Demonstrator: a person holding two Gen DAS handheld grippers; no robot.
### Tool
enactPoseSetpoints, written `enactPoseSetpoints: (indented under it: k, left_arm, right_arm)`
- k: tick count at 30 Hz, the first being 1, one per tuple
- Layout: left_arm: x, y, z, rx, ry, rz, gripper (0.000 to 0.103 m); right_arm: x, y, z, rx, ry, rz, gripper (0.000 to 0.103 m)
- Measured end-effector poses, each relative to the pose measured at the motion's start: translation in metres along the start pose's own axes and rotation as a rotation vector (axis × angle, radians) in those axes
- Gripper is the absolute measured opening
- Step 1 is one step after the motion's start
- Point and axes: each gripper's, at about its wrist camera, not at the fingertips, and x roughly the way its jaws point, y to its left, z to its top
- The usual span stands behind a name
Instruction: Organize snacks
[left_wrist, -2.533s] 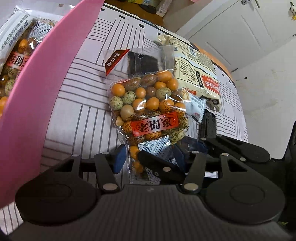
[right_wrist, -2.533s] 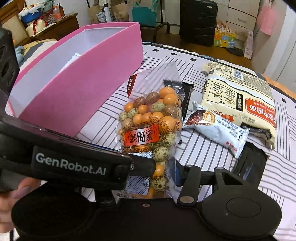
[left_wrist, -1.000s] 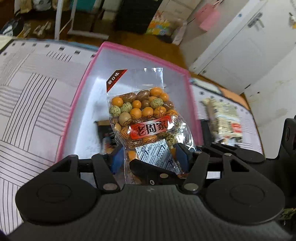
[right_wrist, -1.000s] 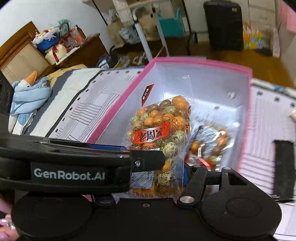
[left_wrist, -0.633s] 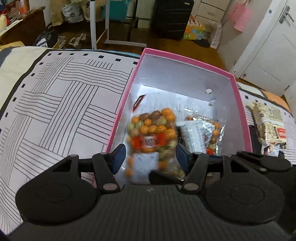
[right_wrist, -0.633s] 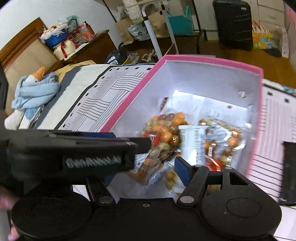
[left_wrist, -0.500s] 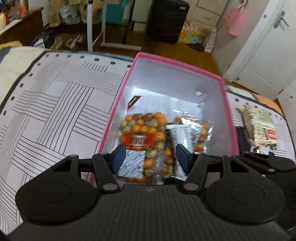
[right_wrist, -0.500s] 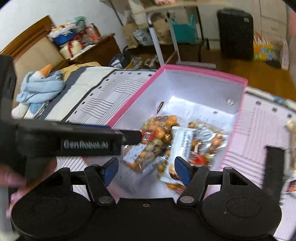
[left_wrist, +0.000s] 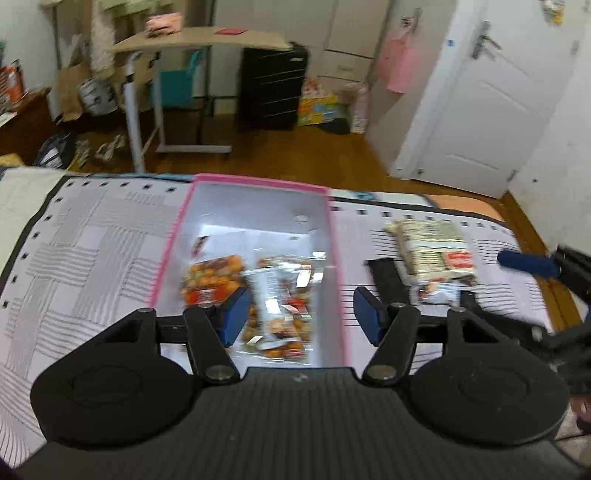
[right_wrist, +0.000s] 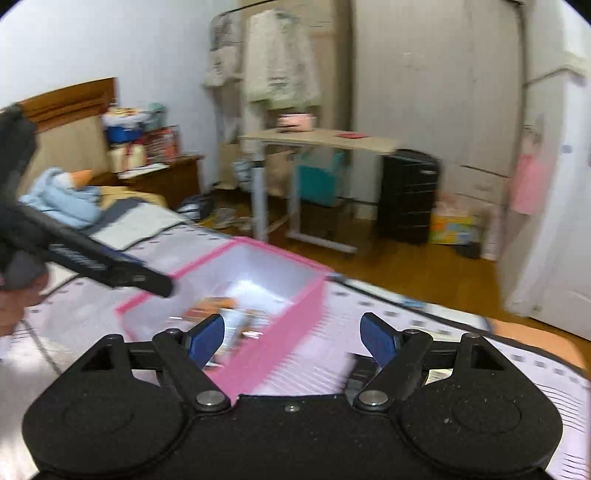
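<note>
The pink box (left_wrist: 338, 258) sits on the striped bedspread. Inside it lie the bag of orange and green coated nuts (left_wrist: 210, 277), a white snack packet (left_wrist: 267, 291) and another clear nut bag (left_wrist: 295, 273). My left gripper (left_wrist: 299, 315) is open and empty, held high above the near end of the box. My right gripper (right_wrist: 293, 338) is open and empty, above the box's right wall (right_wrist: 277, 350). Its finger also shows at the right of the left wrist view (left_wrist: 528, 264). A beige snack bag (left_wrist: 432, 251) and a dark flat packet (left_wrist: 386, 280) lie right of the box.
The bedspread (left_wrist: 85, 258) spreads left and right of the box. Beyond the bed are a wooden floor, a rolling desk (left_wrist: 177, 92), a black cabinet (left_wrist: 271, 85) and a white door (left_wrist: 476, 110). The left gripper's body (right_wrist: 92, 258) crosses the left of the right wrist view.
Both grippers let go of the nut bag, which dropped into the pink box. Both grippers have since risen and pulled back, and the right one swung to the right.
</note>
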Motion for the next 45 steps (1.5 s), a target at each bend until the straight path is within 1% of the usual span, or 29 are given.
enactPoseSetpoints:
  k: [2,4,6,7,11,13,15,16,17,21,24,26,27,29,31,33,35,37,39,41,42,45]
  left_arm:
    - [-0.001,-0.018,0.000,0.015,0.001,-0.025,0.066]
    - [0.001,-0.035,-0.002,0.014,0.006,-0.031,0.067]
    - [0.003,-0.055,-0.004,0.027,-0.010,-0.051,0.070]
    - [0.005,-0.065,-0.004,0.040,-0.012,-0.066,0.072]
    - [0.025,-0.097,-0.006,0.059,0.024,-0.090,0.073]
    - [0.040,-0.111,-0.006,0.054,0.043,-0.098,0.073]
    - [0.060,-0.122,-0.006,0.036,0.068,-0.098,0.073]
    - [0.070,-0.126,-0.006,0.027,0.080,-0.099,0.073]
    - [0.082,-0.130,-0.006,0.018,0.089,-0.102,0.073]
    - [0.134,-0.139,-0.009,-0.028,0.123,-0.121,0.071]
    - [0.169,-0.140,-0.017,-0.070,0.121,-0.141,0.070]
    - [0.189,-0.142,-0.023,-0.087,0.114,-0.164,0.069]
    - [0.199,-0.143,-0.027,-0.087,0.114,-0.171,0.068]
    - [0.217,-0.147,-0.033,-0.088,0.114,-0.181,0.064]
    - [0.229,-0.148,-0.038,-0.085,0.095,-0.193,0.061]
    - [0.239,-0.149,-0.040,-0.070,0.086,-0.205,0.059]
    - [0.248,-0.152,-0.043,-0.049,0.100,-0.214,0.052]
    - [0.255,-0.152,-0.046,-0.050,0.120,-0.241,0.050]
    - [0.256,-0.155,-0.048,-0.025,0.105,-0.275,0.048]
    - [0.261,-0.157,-0.051,-0.025,0.135,-0.308,0.048]
    - [0.261,-0.158,-0.053,-0.029,0.128,-0.307,0.048]
    - [0.258,-0.163,-0.056,0.007,0.110,-0.286,0.048]
  right_arm:
    - [-0.006,-0.019,-0.006,-0.002,0.006,-0.064,0.084]
    - [-0.008,-0.036,-0.012,-0.045,0.014,-0.112,0.084]
    - [-0.005,-0.054,-0.018,-0.035,0.031,-0.159,0.084]
    - [-0.003,-0.063,-0.022,-0.016,0.043,-0.166,0.084]
    - [0.013,-0.099,-0.039,0.083,0.082,-0.148,0.084]
    - [0.025,-0.116,-0.051,0.169,0.097,-0.136,0.080]
    - [0.040,-0.132,-0.064,0.251,0.124,-0.112,0.077]
    - [0.046,-0.138,-0.069,0.279,0.142,-0.101,0.073]
    - [0.051,-0.141,-0.075,0.286,0.155,-0.091,0.072]
    - [0.076,-0.146,-0.096,0.217,0.200,-0.024,0.071]
    - [0.097,-0.145,-0.109,0.130,0.230,0.014,0.071]
    - [0.113,-0.146,-0.118,0.103,0.249,0.024,0.071]
    - [0.123,-0.147,-0.121,0.100,0.272,0.024,0.070]
    - [0.132,-0.150,-0.128,0.100,0.288,0.010,0.070]
    - [0.139,-0.153,-0.134,0.104,0.303,0.016,0.071]
    - [0.141,-0.154,-0.137,0.096,0.284,0.020,0.071]
    - [0.147,-0.155,-0.138,0.109,0.291,0.029,0.070]
    - [0.152,-0.152,-0.139,0.099,0.297,0.011,0.066]
    - [0.157,-0.147,-0.139,0.080,0.305,-0.012,0.064]
    - [0.158,-0.140,-0.139,0.056,0.306,-0.032,0.063]
    - [0.158,-0.137,-0.138,0.044,0.307,-0.044,0.062]
    - [0.152,-0.134,-0.137,0.041,0.302,-0.046,0.063]
